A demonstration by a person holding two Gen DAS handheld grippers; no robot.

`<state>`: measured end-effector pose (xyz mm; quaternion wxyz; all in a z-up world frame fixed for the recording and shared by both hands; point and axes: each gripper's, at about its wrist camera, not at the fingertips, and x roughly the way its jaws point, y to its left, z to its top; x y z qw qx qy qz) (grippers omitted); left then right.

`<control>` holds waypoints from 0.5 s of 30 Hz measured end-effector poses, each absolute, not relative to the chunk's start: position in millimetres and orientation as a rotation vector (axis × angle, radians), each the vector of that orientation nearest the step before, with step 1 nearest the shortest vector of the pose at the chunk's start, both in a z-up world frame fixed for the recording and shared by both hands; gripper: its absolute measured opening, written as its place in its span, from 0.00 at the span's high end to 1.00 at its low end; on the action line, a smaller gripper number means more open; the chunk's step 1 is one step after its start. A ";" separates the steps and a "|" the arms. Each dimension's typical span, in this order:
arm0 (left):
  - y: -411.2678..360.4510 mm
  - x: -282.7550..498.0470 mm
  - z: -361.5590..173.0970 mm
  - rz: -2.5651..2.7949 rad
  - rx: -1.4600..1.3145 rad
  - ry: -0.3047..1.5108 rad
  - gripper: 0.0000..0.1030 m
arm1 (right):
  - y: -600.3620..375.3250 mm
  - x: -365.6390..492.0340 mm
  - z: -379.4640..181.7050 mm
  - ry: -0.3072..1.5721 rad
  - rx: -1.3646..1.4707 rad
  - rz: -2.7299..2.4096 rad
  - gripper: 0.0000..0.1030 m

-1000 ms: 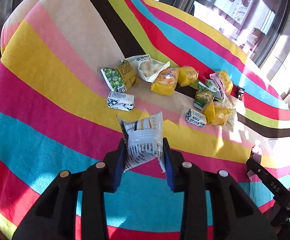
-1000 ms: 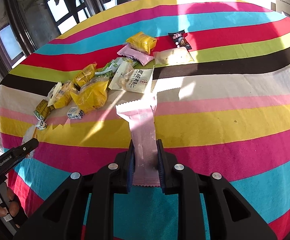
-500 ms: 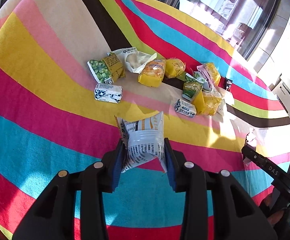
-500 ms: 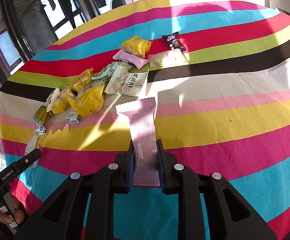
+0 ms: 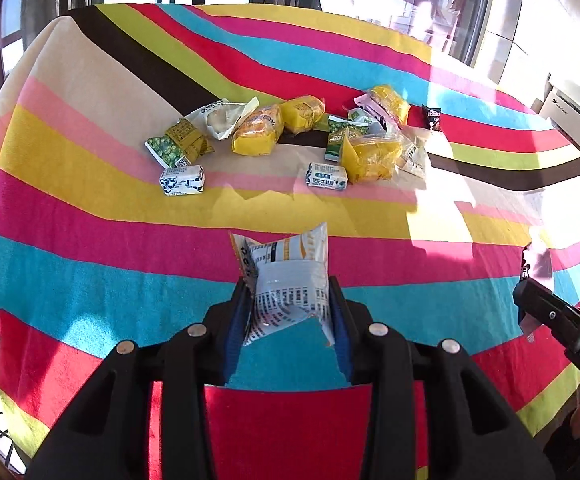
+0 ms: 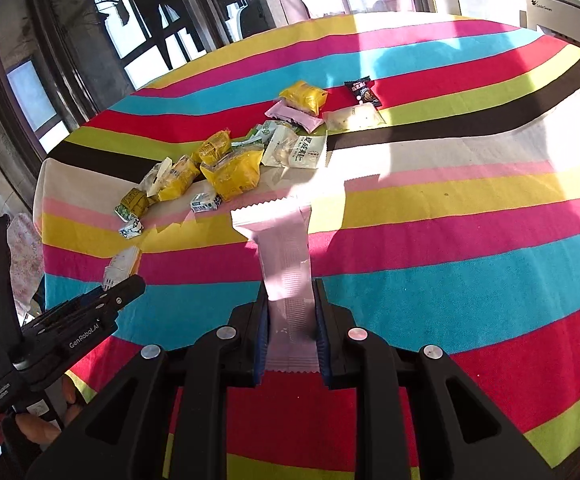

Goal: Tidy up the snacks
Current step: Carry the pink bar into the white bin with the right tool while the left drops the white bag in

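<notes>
My left gripper [image 5: 288,300] is shut on a white and orange snack packet [image 5: 290,272], held upright above the striped tablecloth [image 5: 89,264]. The right gripper [image 6: 291,312] is shut on a long pale pink wrapper [image 6: 281,248] that sticks out forward. The rest of the snacks lie in a loose pile mid-table: yellow bags [image 5: 257,136], a green pea packet [image 5: 167,152], small white and blue packets [image 5: 327,176]. From the right wrist, the pile shows a yellow bag [image 6: 233,174], a pink packet [image 6: 294,116] and a black candy [image 6: 362,92].
The left gripper's body [image 6: 85,316] and a hand below it sit at the left of the right wrist view. The right gripper's body [image 5: 558,320] shows at the right edge of the left wrist view. Windows stand behind the table. A white appliance [image 6: 558,20] is at the far right.
Both grippers have drawn back from the snack pile with their packets still gripped, so the pile looks smaller and farther. The left wrist has rolled, levelling the table.
</notes>
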<state>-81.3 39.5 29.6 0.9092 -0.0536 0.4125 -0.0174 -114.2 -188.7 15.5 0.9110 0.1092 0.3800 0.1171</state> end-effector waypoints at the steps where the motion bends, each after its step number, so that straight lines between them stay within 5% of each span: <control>1: 35.9 -84.2 32.1 -0.045 -0.103 0.846 0.63 | -188.3 -120.7 16.2 0.783 0.218 0.242 0.80; 15: -25.6 -133.5 61.5 -0.176 0.058 0.785 0.63 | -208.4 -199.8 33.7 0.746 0.137 0.260 0.80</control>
